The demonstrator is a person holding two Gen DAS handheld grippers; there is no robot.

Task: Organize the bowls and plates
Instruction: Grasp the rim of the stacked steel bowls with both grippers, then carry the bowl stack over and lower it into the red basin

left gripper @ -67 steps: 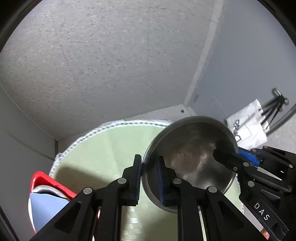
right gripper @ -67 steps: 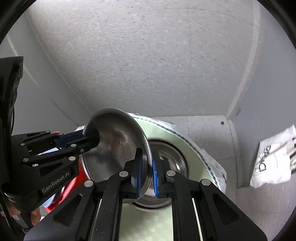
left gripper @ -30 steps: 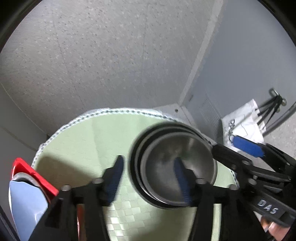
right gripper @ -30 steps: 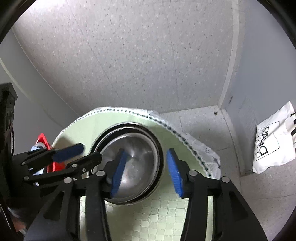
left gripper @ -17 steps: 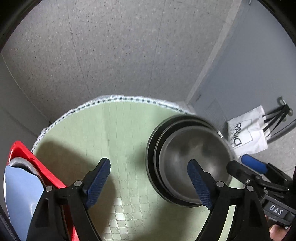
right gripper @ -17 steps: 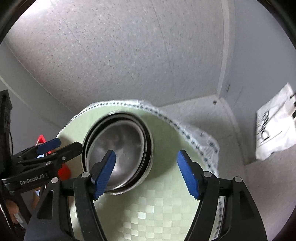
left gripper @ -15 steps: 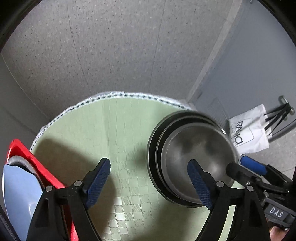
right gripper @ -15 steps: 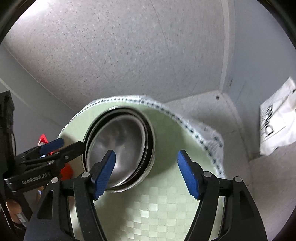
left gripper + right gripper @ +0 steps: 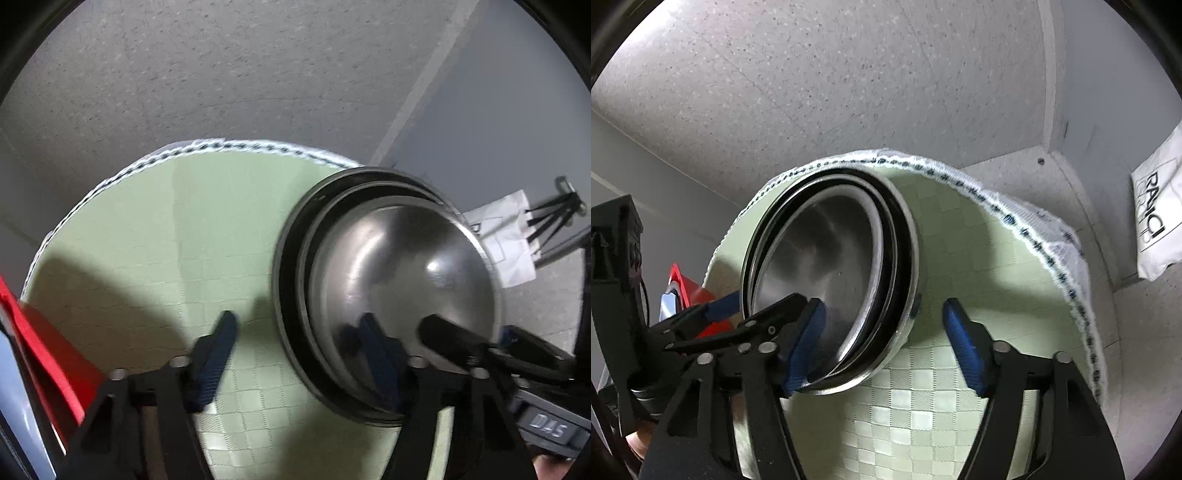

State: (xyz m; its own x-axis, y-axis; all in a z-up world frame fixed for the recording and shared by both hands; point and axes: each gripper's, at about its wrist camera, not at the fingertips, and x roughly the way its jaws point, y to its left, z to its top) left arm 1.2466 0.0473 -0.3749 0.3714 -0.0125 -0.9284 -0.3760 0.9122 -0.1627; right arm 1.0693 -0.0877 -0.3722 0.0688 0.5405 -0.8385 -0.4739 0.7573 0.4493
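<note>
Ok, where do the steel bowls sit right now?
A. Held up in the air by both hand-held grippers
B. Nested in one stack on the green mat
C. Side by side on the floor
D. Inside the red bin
B: the steel bowls sit nested, rims concentric, on the green mat.

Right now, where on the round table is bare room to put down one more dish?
Free: green mat between the red rack and the stacked steel bowls; also right of the bowls toward the cloth edge. Crowded: around the bowls, where both hand-held grippers straddle the rim.
</note>
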